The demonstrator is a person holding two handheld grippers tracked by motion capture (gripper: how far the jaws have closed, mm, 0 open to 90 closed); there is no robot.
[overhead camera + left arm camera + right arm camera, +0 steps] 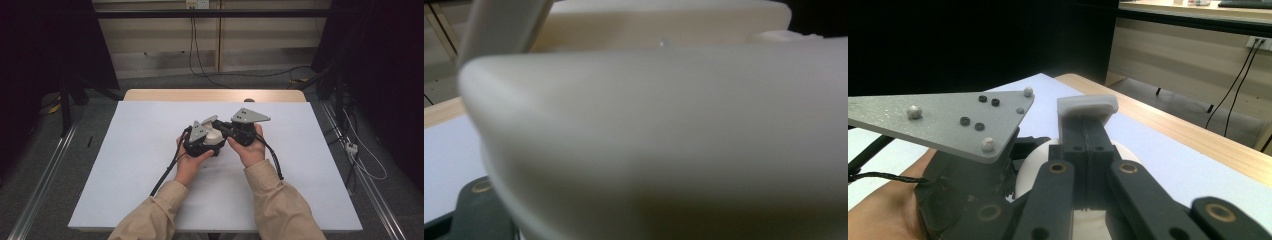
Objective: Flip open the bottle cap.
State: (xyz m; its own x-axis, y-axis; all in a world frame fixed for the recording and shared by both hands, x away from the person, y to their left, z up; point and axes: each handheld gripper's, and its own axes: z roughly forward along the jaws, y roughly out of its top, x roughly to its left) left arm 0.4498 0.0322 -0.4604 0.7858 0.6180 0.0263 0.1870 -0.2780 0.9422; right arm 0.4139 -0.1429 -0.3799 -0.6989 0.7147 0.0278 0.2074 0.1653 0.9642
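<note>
Both grippers meet over the middle of the white table mat (140,165), each held in a hand. A rounded white object (216,134) sits between them. My left gripper (209,142) is at its left, under its grey plate. From the right, my right gripper (223,131) points left at it. In the right gripper view my right gripper (1087,107) has its black jaws pressed together, white-capped tips touching, above the white object (1029,172). The left gripper body (963,200) lies just left of it. A blurred white surface (664,140) hides my left jaws.
The mat covers a wooden table whose far edge (215,95) shows beyond it. Black cables (167,172) trail from both grippers toward the person. Dark stands and floor cables surround the table. Bare mat lies to the left and right of the hands.
</note>
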